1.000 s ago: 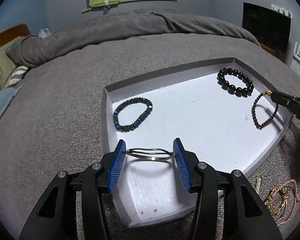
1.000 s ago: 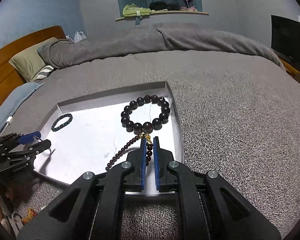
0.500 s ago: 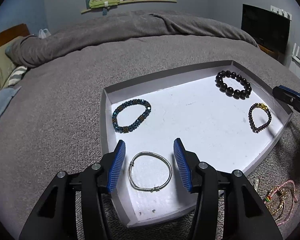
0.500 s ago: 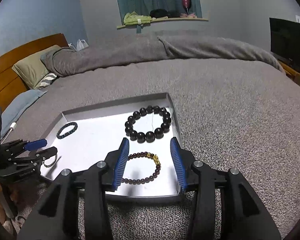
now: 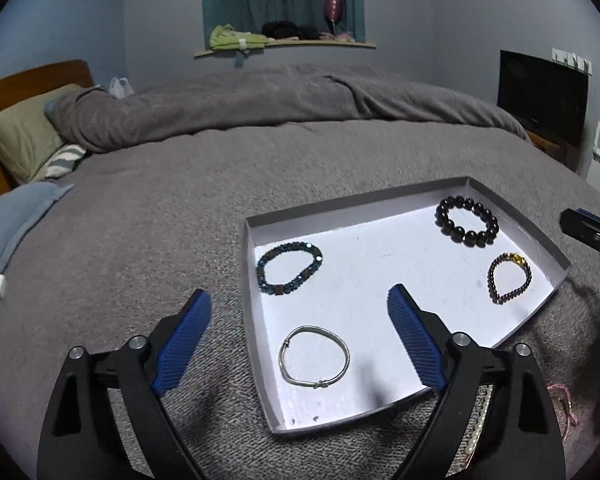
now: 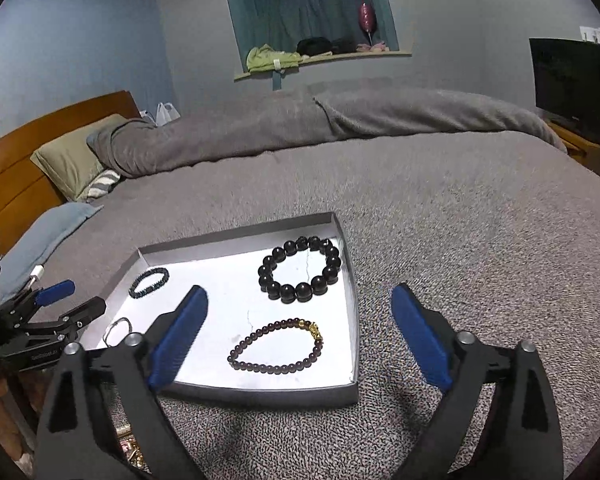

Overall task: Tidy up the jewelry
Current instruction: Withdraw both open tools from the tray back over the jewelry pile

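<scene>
The left tool point(image 5: 299, 316) stands wide open with nothing between its ribbed blue pads point(image 5: 414, 342), raised above the near left part of a shallow white cardboard tray with grey walls point(image 5: 249, 320). One pad hangs over the grey carpet-like bed cover point(image 5: 140, 240) outside the tray's left wall, the other over the tray's white floor. Between and just below them in the left wrist view lies a thin plain silver bangle with a small clasp point(image 5: 315, 357), flat on the tray floor and free of both pads.

The right tool point(image 6: 300, 322) is likewise spread wide and empty, its blue pads point(image 6: 422, 340) straddling the tray's near right corner. Between them in the right wrist view lies a string of small dark garnet-red beads with a gold charm point(image 6: 278, 346), flat and drawn into a teardrop loop, the gold piece at its right end near the tray's right wall.

Beyond it, in the far right corner, sits a bracelet of large glossy black round beads point(image 6: 302, 275), forming an open ring, apart from the red string. In the far left corner rests a bracelet of small faceted blue beads with brownish spacer sections point(image 5: 289, 268), also lying flat and well apart from the silver bangle.

The tray sits on the bed. Just outside its near edge, under the left tool's right arm, a tangle of pearl-white and pink cord jewelry point(image 5: 560, 400) lies on the cover, partly hidden.
</scene>
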{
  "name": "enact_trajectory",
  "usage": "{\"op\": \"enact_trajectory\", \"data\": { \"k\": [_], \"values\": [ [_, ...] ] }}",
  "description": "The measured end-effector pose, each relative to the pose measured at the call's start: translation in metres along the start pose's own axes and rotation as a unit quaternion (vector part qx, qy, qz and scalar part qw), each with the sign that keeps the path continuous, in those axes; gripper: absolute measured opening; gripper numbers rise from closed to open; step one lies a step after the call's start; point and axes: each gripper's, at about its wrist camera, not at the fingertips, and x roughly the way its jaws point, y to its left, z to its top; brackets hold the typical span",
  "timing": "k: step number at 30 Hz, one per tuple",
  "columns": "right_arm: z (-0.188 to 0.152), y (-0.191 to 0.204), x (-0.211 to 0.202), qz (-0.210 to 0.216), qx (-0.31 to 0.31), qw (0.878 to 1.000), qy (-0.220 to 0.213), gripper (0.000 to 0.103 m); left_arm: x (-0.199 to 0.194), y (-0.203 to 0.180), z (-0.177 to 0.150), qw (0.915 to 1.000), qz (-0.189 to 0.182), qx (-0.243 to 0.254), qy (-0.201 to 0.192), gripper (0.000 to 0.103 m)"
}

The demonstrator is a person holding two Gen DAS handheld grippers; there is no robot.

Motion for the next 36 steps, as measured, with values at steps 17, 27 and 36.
{"op": "enact_trajectory", "data": {
  "k": [17, 27, 36],
  "values": [
    [-0.038, 0.005, -0.051, -0.002, -0.004, 1.0, -0.025, 0.098, -0.051, -0.006, -0.025, 0.9996, -0.016, 0.002, -0.023, 0.094],
    [-0.062, 0.006, -0.065, 0.016, -0.007, 1.0, 0.0, 0.098, -0.072, -0.014, -0.053, 0.9994, -0.028, 0.014, -0.014, 0.095],
    [-0.074, 0.007, -0.075, 0.026, 0.0, 1.0, 0.008, 0.098, -0.093, -0.009, -0.075, 0.9994, -0.031, 0.015, -0.01, 0.095]
  ]
}}
